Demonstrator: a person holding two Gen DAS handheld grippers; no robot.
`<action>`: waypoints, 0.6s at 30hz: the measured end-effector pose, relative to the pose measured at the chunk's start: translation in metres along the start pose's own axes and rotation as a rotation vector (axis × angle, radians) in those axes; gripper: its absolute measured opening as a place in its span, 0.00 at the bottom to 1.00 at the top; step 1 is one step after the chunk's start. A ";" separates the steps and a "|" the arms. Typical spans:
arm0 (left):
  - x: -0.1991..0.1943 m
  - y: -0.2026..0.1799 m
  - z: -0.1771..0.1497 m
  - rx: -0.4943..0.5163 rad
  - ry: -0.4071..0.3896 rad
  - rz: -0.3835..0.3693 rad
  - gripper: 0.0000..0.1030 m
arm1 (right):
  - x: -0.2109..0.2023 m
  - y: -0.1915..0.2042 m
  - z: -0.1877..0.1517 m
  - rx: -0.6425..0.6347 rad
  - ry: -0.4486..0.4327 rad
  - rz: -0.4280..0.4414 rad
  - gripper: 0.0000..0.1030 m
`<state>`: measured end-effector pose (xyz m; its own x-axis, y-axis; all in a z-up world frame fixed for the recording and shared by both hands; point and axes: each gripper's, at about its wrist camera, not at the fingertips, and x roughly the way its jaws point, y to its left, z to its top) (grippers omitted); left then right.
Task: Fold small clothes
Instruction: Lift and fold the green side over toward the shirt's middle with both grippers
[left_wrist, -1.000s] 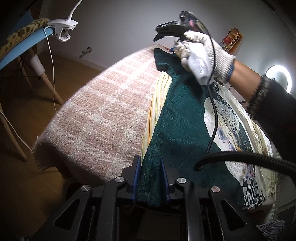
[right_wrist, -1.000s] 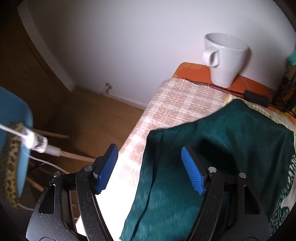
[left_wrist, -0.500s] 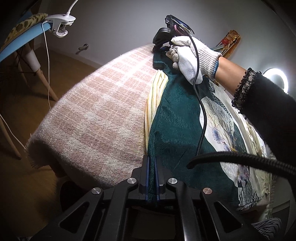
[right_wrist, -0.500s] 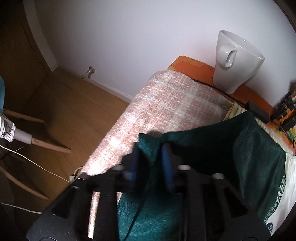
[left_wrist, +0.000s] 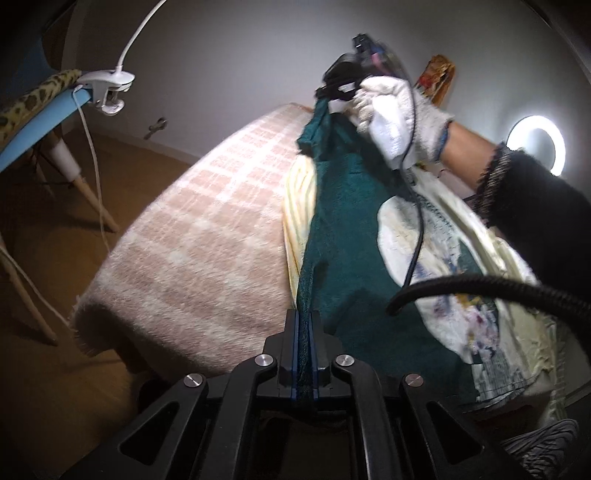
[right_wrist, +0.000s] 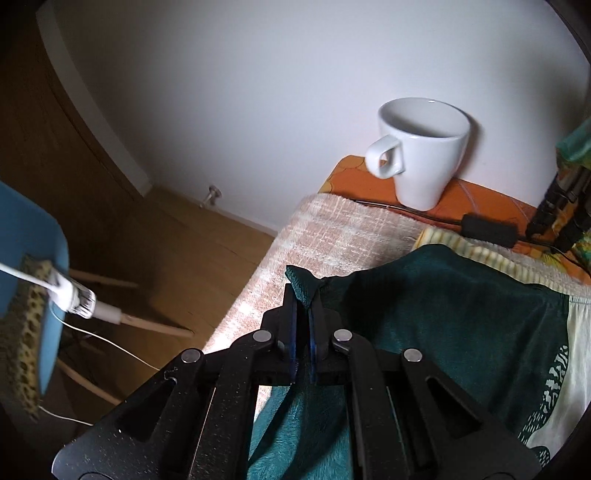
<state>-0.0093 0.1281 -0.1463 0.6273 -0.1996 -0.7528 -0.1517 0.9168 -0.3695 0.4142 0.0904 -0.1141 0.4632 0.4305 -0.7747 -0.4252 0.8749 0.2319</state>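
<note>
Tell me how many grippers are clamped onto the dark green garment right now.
2. The left gripper pinches the dark green garment at its near edge; the right gripper pinches its far corner, lifted above the pink plaid blanket. Other grip points may be hidden.

A plain white wall (right_wrist: 258, 92) meets a brown wooden floor (left_wrist: 55, 369), beside a blue chair (left_wrist: 33, 133).

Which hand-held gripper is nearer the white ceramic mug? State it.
Right. The right hand-held gripper pinches the green garment just before the white ceramic mug; the left hand-held gripper grips its opposite end.
</note>
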 end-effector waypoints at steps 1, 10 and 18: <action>0.001 0.003 -0.001 -0.007 0.005 0.018 0.03 | -0.001 -0.001 0.000 -0.001 -0.003 0.002 0.05; 0.000 0.009 -0.008 0.014 -0.022 0.071 0.33 | -0.019 0.003 0.001 -0.041 -0.029 0.004 0.05; 0.015 0.011 -0.011 0.016 0.021 0.067 0.10 | -0.027 -0.003 0.004 -0.051 -0.043 -0.002 0.05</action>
<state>-0.0101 0.1312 -0.1678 0.5997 -0.1445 -0.7870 -0.1805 0.9338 -0.3090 0.4058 0.0774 -0.0920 0.4963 0.4387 -0.7491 -0.4632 0.8636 0.1989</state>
